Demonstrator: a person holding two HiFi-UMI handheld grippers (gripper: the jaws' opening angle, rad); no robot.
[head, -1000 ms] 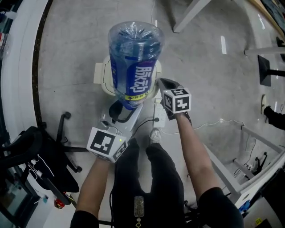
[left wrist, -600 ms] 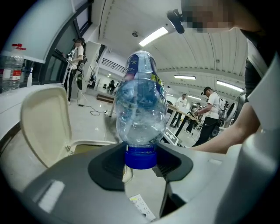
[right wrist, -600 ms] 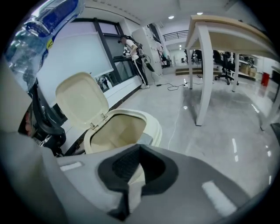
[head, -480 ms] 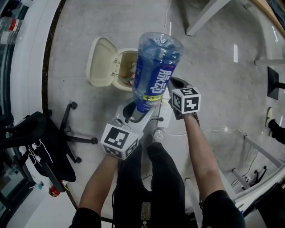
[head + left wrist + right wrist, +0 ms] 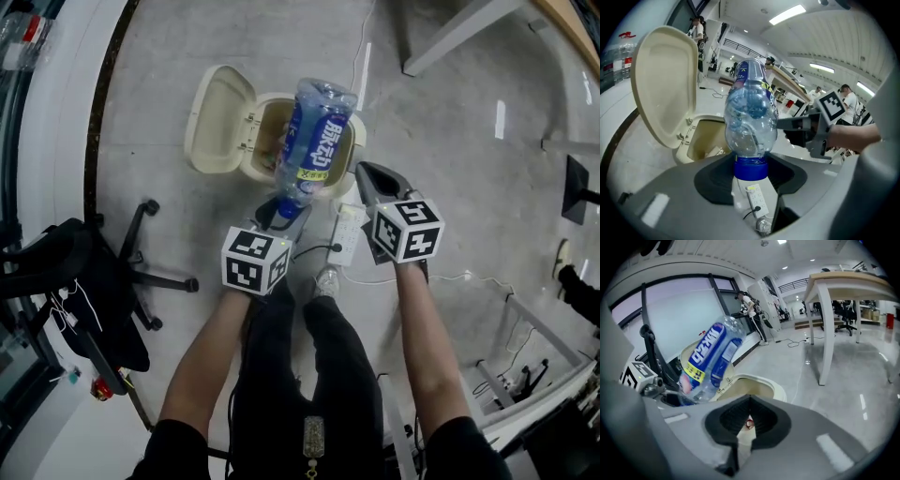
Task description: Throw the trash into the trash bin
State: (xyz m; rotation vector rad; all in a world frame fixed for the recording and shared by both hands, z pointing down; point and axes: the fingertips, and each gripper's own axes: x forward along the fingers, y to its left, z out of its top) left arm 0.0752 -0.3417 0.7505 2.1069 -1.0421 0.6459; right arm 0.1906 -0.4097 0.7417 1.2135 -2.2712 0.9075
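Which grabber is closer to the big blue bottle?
Left. The left gripper is shut on the bottle at its blue cap, tipping it toward the open bin. The right gripper sits beside the bottle on its right, shut, not touching it.

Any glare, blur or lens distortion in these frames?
Head view: sharp; light streaks glare on the grey concrete floor. Left gripper view: heavy fisheye, the clear blue-labelled plastic bottle bulges, corners vignetted dark. Right gripper view: same fisheye and vignette.
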